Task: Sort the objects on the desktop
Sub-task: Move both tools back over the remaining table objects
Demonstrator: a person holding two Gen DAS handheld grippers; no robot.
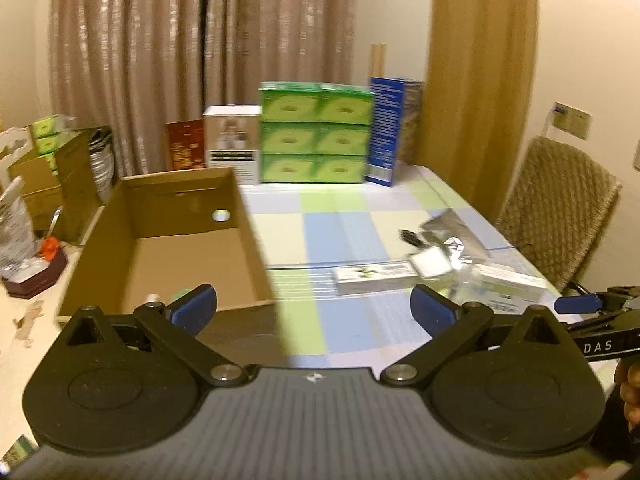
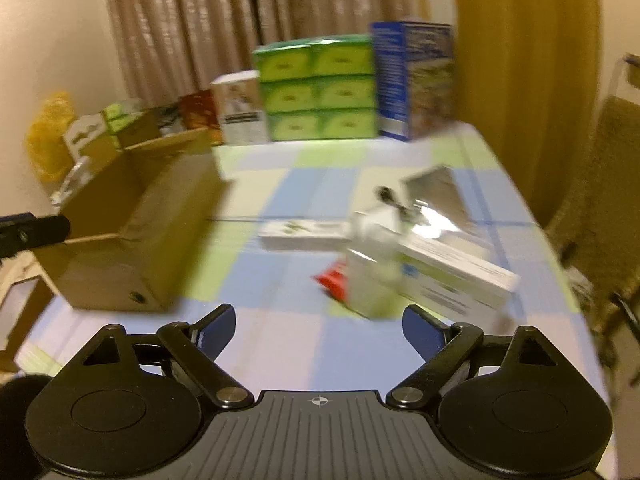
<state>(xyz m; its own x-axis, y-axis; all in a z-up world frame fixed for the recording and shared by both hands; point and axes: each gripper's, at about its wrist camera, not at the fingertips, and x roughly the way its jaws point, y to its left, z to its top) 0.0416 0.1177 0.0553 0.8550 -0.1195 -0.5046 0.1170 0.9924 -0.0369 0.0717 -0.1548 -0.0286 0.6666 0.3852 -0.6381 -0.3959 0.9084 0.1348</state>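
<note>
- The left gripper [image 1: 314, 306] is hovering with its blue-padded fingers [image 1: 196, 308] spread wide and nothing between them.
- A cardboard box [image 1: 168, 240] is standing open just ahead and to the left of that gripper, on the checked tablecloth [image 1: 320, 224]; the left fingertip is overlapping the box's near wall in the view, though contact cannot be told.
- Inside the box, near its front wall, a small white-capped item [image 1: 152, 299] and something green are showing, too hidden to name.
- The right gripper [image 2: 318, 330] is likewise gaping wide and carrying nothing; its blue tip is also peeking in at the right edge of the left wrist view.
- A cluster of loose objects is lying ahead and to the right of the right gripper: a long white carton [image 2: 456, 276] lying tilted, a pale upright packet [image 2: 368, 284] in front of it, and a red packet [image 2: 334, 280] touching that packet's left side.
- A flat white-and-green box [image 2: 304, 234] is lying farther back, near the middle of the cloth.
- A silver foil pouch [image 2: 440, 192] and a small black item [image 2: 390, 198] are lying behind the cluster; blur is hiding their details.
- A stack of green boxes [image 1: 314, 134] and a tall blue box [image 1: 386, 130] are standing at the table's far edge, well apart from both grippers.
- A wicker chair [image 1: 556, 208] is standing to the right of the table.
</note>
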